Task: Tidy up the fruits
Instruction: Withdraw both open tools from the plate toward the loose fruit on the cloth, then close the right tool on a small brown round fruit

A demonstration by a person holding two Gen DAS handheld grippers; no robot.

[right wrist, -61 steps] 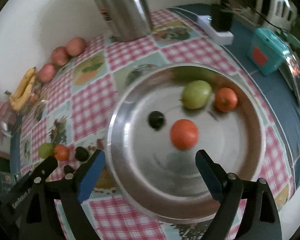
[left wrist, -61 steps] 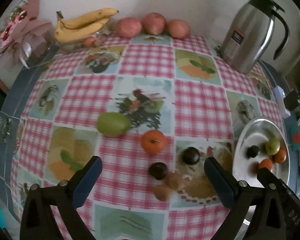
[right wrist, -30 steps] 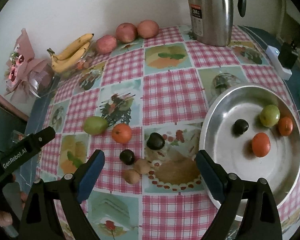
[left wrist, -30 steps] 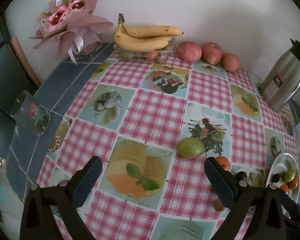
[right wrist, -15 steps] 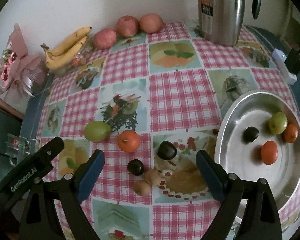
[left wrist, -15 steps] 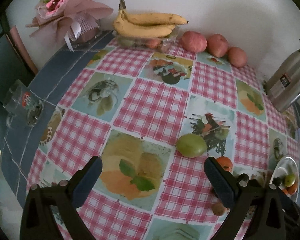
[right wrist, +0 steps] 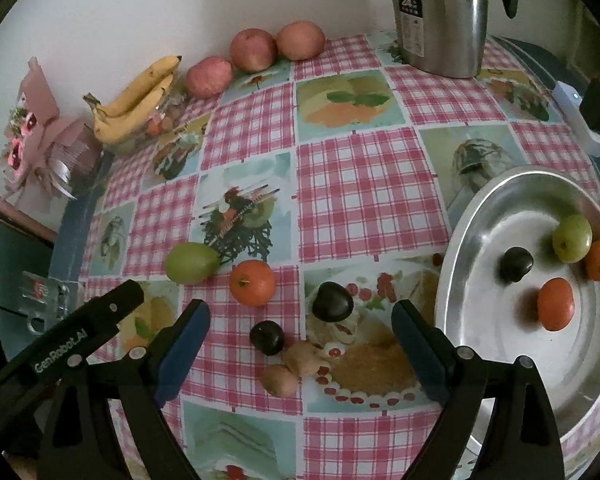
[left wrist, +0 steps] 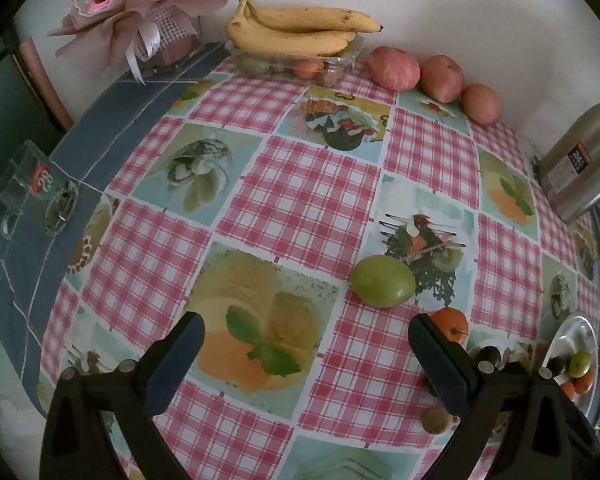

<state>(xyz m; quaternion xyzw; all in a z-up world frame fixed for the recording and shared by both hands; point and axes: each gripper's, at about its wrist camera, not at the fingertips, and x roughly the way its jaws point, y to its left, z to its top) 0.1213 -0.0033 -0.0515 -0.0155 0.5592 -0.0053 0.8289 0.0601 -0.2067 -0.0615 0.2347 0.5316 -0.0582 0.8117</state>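
Loose fruit lies on the checked cloth: a green fruit (right wrist: pixel 191 262), an orange (right wrist: pixel 253 282), two dark plums (right wrist: pixel 333 301) (right wrist: pixel 267 337) and two brown kiwis (right wrist: pixel 279 379). A steel tray (right wrist: pixel 460 248) at the right holds a green fruit (right wrist: pixel 572 237), a dark plum, and two oranges. My right gripper (right wrist: pixel 300 336) hangs open above the plums and kiwis with nothing between its jaws. In the left wrist view my left gripper (left wrist: pixel 306 354) is open over bare cloth, with the green fruit (left wrist: pixel 382 286) just beyond its right finger and the orange (left wrist: pixel 452 319) half hidden behind that finger.
Along the back wall sit bananas (left wrist: pixel 300 32) on a clear box, three red apples (left wrist: pixel 394 68) and a steel jug (right wrist: pixel 440 16). A pink bouquet (left wrist: pixel 140 4) and a glass mug (left wrist: pixel 32 196) occupy the left side; a white power strip (right wrist: pixel 580 120) lies far right.
The left gripper has sunk a little toward the cloth, so the green fruit looks larger. The right view has closed in slightly on the loose fruit. Both grippers stay open.
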